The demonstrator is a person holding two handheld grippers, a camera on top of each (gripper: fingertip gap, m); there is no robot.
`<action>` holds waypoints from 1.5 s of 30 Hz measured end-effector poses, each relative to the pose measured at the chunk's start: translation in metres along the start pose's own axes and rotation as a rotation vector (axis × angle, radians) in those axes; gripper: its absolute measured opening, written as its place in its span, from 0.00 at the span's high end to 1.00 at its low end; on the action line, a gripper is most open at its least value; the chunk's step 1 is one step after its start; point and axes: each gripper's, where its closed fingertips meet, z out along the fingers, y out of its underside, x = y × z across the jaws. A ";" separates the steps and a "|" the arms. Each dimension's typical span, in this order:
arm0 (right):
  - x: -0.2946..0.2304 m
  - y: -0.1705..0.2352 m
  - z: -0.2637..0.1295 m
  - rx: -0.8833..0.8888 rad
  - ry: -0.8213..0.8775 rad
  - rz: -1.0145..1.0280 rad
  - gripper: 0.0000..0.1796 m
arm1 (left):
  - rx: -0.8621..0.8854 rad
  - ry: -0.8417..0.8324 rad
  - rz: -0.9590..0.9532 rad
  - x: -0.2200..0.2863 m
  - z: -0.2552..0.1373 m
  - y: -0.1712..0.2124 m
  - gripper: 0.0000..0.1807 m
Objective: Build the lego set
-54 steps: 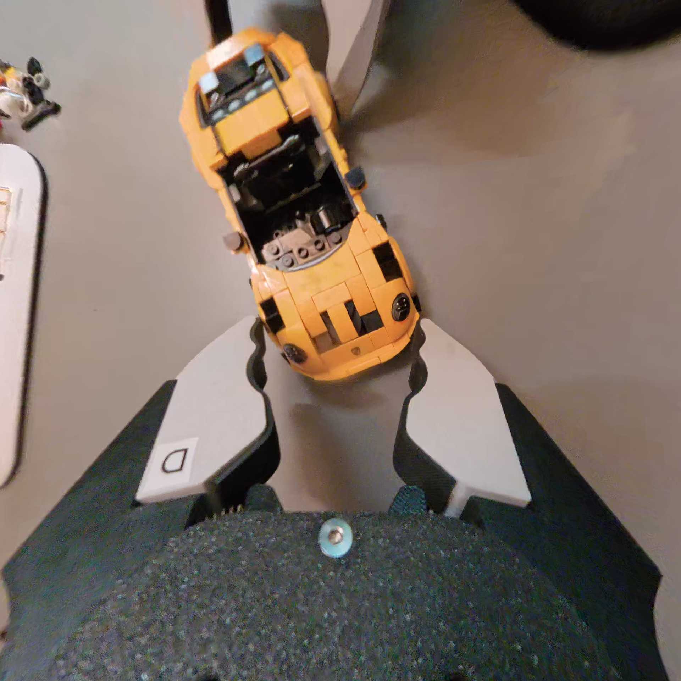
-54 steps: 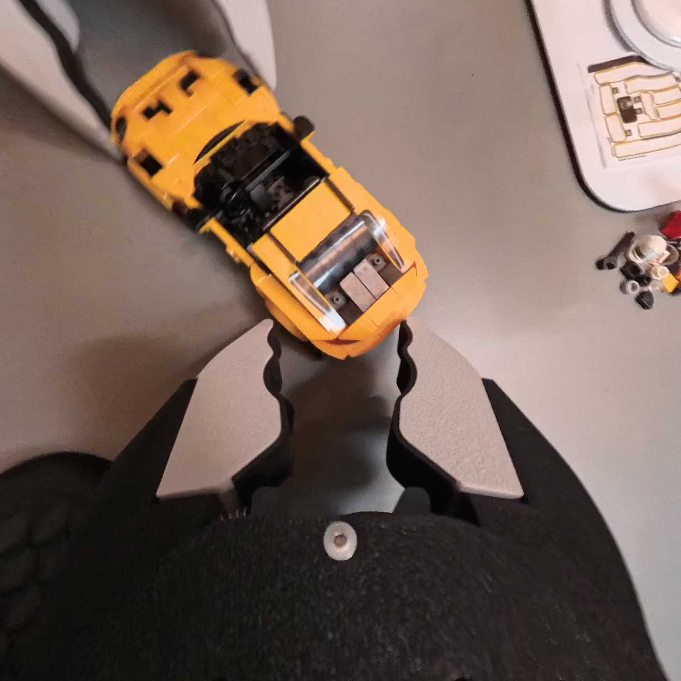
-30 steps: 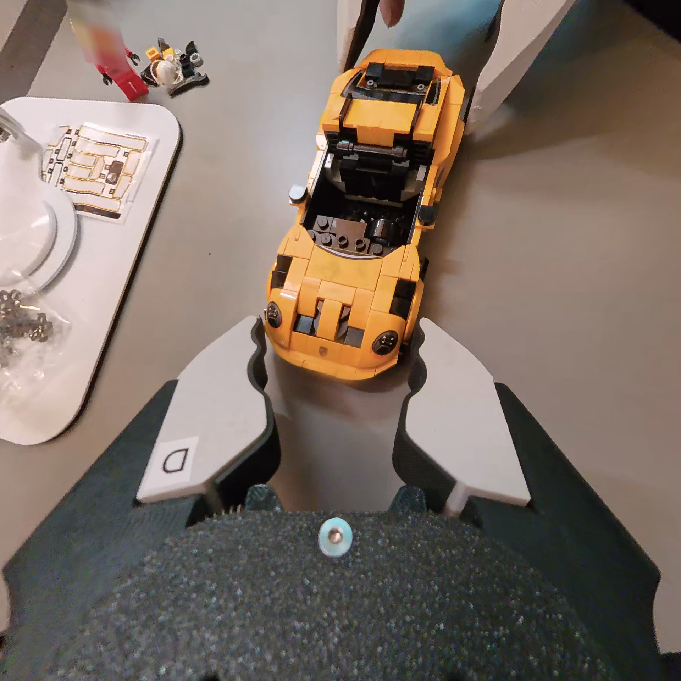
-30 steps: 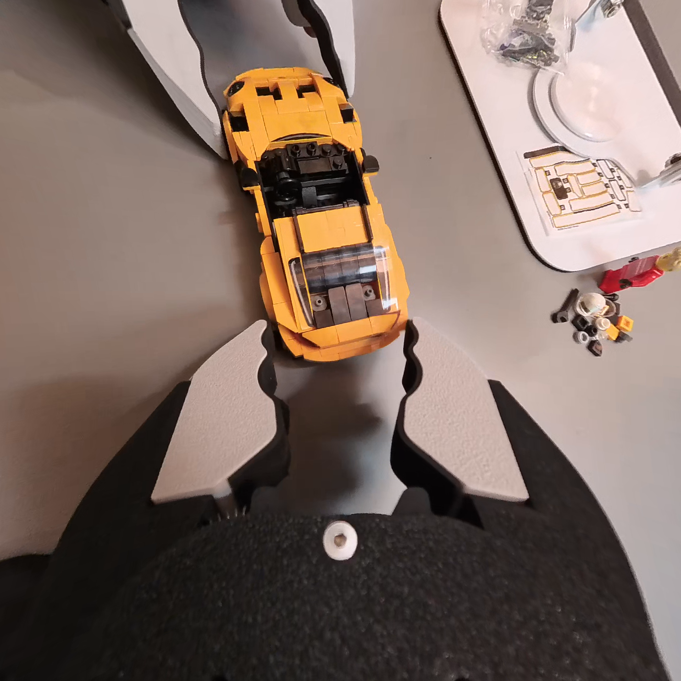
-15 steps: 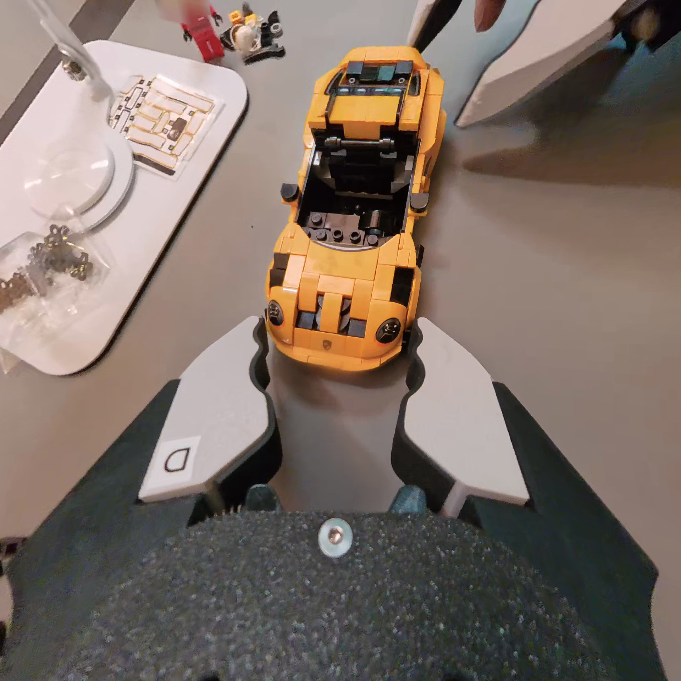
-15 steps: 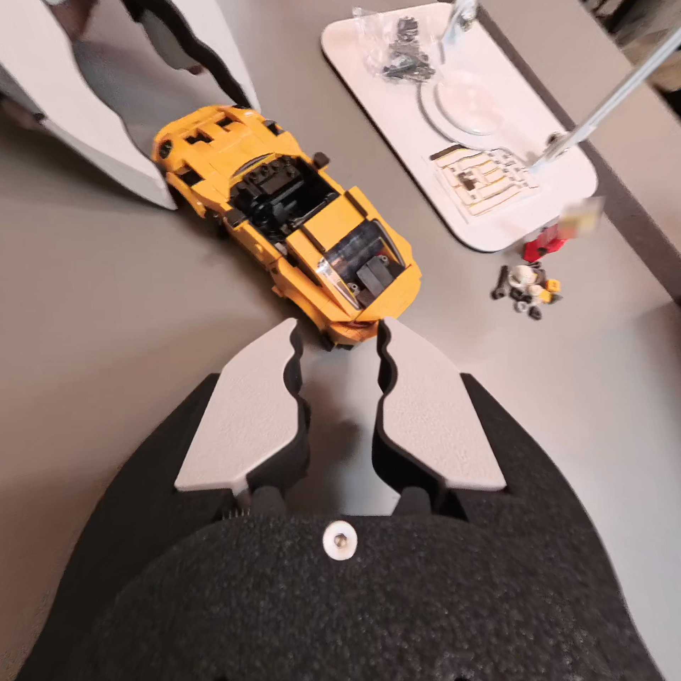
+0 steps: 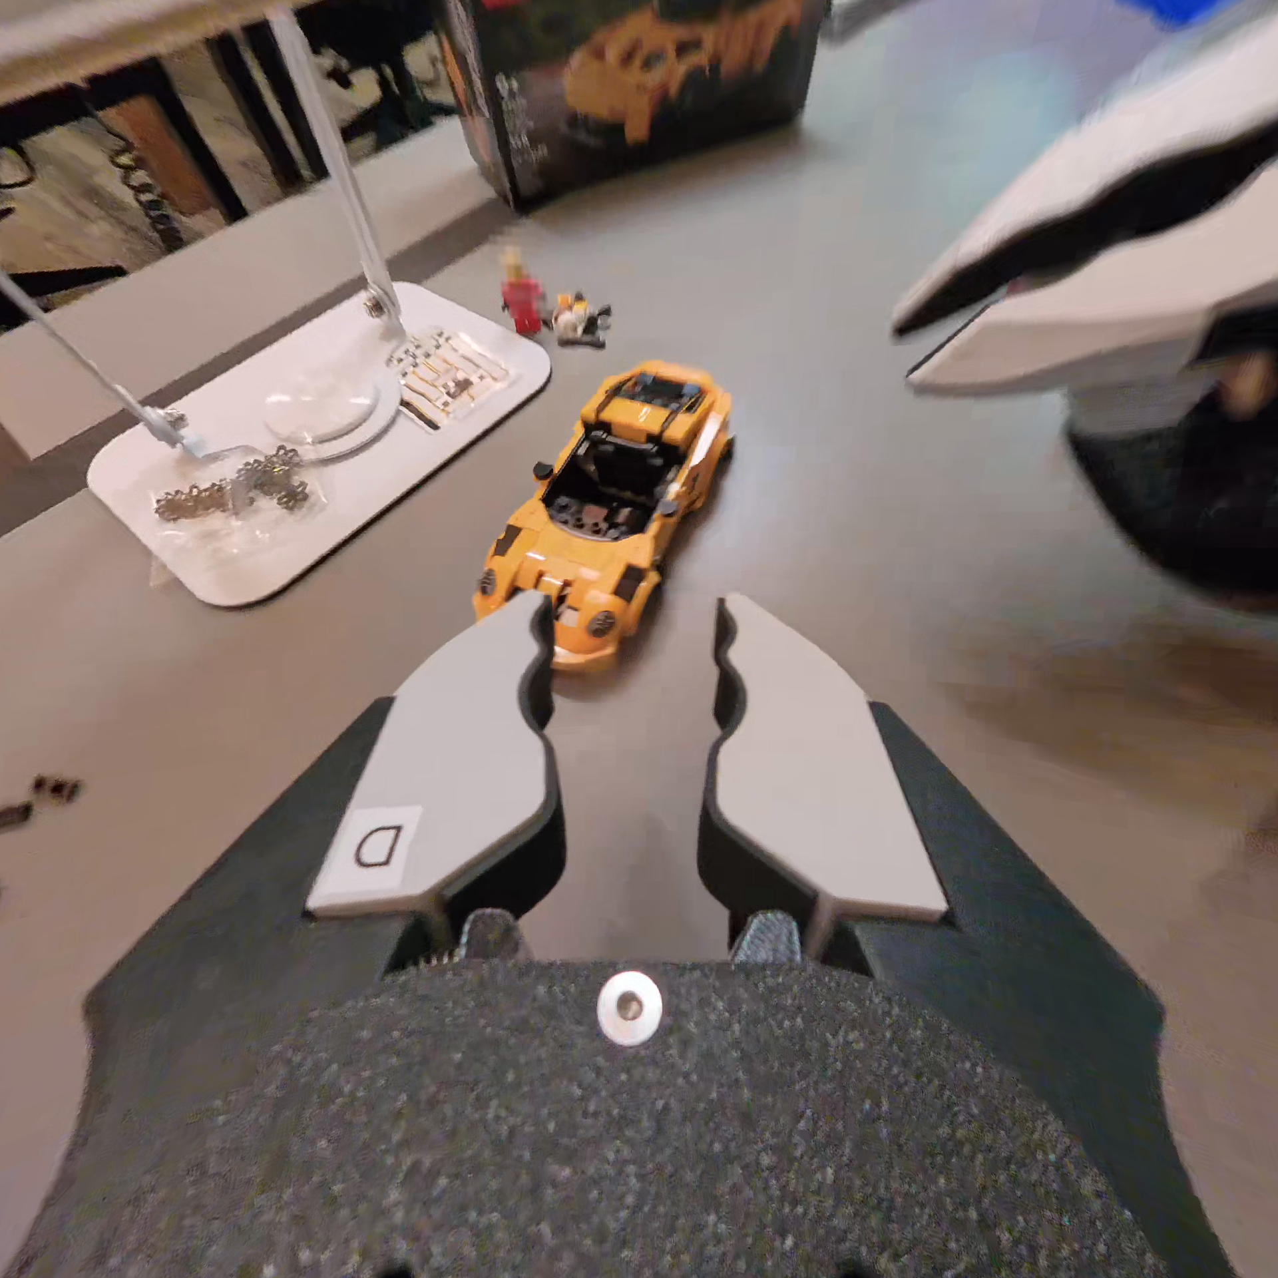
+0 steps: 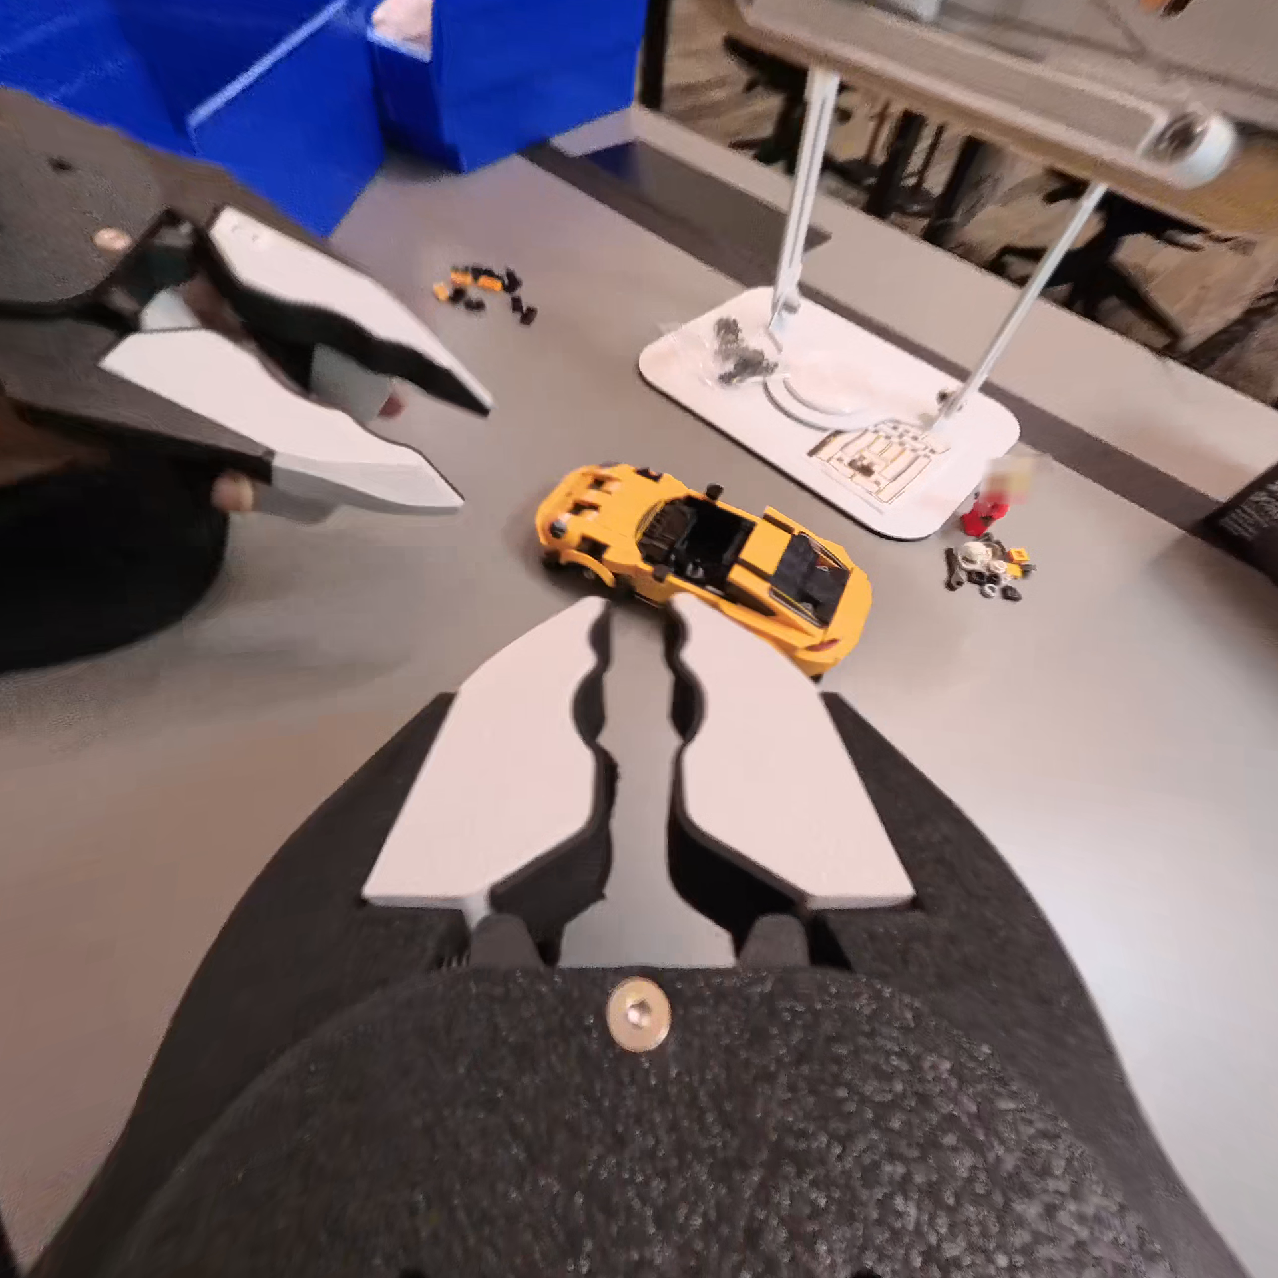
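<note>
The yellow car (image 7: 608,512) sits mid-table, body largely built but its cockpit roofless. Both grippers hover clear and empty: the left gripper (image 7: 629,608) wide open, the right gripper (image 8: 637,612) nearly closed. Loose pieces (image 8: 989,563) lie just beside the car, apparently unplaced.

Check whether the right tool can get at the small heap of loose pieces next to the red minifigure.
Probably yes. The right tool is empty and nearly closed above the table, and the heap lies on bare table past the yellow car's rear.
</note>
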 end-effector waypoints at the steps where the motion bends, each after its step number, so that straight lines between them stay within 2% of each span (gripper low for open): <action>1: -0.010 -0.002 -0.002 0.025 0.028 0.014 1.00 | 0.032 -0.028 -0.049 0.008 -0.011 -0.005 0.83; 4: -0.040 0.011 0.010 0.003 0.044 0.070 1.00 | 0.151 -0.094 -0.184 0.029 -0.035 -0.016 0.94; 7: -0.055 0.029 0.031 -0.044 0.065 0.090 1.00 | 0.206 -0.182 -0.180 0.033 -0.037 -0.012 1.00; 11: -0.050 0.040 0.044 -0.067 0.111 0.112 1.00 | 0.141 -0.201 -0.202 0.024 -0.023 0.009 1.00; 15: -0.038 0.035 0.049 -0.053 0.161 0.117 1.00 | 0.095 -0.209 -0.234 0.015 -0.013 0.021 1.00; 24: -0.028 0.041 0.064 -0.078 0.190 0.103 1.00 | 0.097 -0.220 -0.258 0.006 -0.009 0.023 1.00; 38: -0.020 0.045 0.045 -0.072 0.227 0.111 1.00 | -0.001 -0.269 -0.149 0.011 0.004 0.033 1.00; 45: -0.002 0.048 0.036 -0.074 0.265 0.129 1.00 | 0.001 -0.180 -0.184 0.033 0.020 0.023 1.00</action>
